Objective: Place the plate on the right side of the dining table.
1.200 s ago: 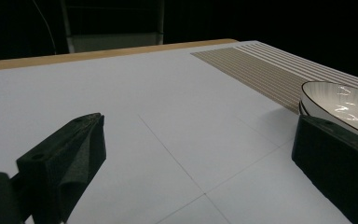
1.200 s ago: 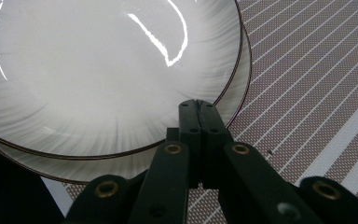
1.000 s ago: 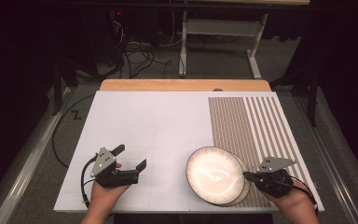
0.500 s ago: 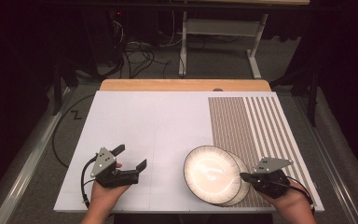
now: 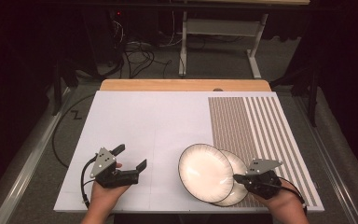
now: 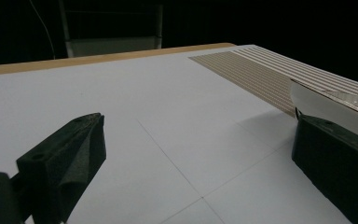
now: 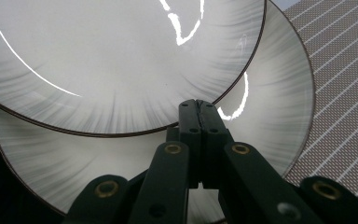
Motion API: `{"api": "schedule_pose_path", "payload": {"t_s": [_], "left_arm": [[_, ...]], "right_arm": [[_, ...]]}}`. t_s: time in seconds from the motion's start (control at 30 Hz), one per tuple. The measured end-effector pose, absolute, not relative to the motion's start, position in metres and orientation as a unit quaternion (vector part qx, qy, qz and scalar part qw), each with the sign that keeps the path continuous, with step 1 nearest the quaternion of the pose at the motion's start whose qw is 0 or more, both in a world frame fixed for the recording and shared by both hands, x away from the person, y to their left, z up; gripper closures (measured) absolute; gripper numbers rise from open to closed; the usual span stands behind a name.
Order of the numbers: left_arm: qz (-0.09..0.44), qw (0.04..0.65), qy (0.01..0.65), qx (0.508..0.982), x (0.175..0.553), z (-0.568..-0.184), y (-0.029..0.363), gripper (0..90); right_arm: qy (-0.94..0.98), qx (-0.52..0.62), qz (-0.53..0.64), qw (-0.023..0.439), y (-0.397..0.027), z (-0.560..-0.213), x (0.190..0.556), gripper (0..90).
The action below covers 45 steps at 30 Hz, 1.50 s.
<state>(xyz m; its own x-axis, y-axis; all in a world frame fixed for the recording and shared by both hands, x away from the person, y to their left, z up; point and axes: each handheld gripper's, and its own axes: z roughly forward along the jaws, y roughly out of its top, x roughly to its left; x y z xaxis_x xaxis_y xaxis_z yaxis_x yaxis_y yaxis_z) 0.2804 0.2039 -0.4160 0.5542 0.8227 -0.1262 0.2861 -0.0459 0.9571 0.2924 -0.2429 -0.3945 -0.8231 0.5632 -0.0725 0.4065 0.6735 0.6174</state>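
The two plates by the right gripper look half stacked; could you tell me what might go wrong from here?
The top plate lies offset on the lower plate, so a push could make it slide off or tip. The right gripper has its jaws shut at the top plate's rim, so it may shove, not grasp. The left gripper stands open, apart.

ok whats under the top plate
A second plate of the same kind lies under the top plate, offset toward the right tongs. Its right part shows; the rest, and the table below, is covered.
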Motion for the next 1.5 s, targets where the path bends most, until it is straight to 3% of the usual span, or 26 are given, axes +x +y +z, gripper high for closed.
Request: {"api": "schedule_pose_path", "payload": {"t_s": [0.5,1.5], "left_arm": [[0.219,0.566,0.417,0.676,0.280,-0.414,0.205,3.7],[0.038,0.537,0.480,0.692,0.308,-0.387,0.200,0.8]], "right_arm": [[0.906,0.264,0.304,0.129,-0.239,-0.396,0.293,90.0],[0.903,0.271,0.309,0.125,-0.240,-0.396,0.293,90.0]]}}
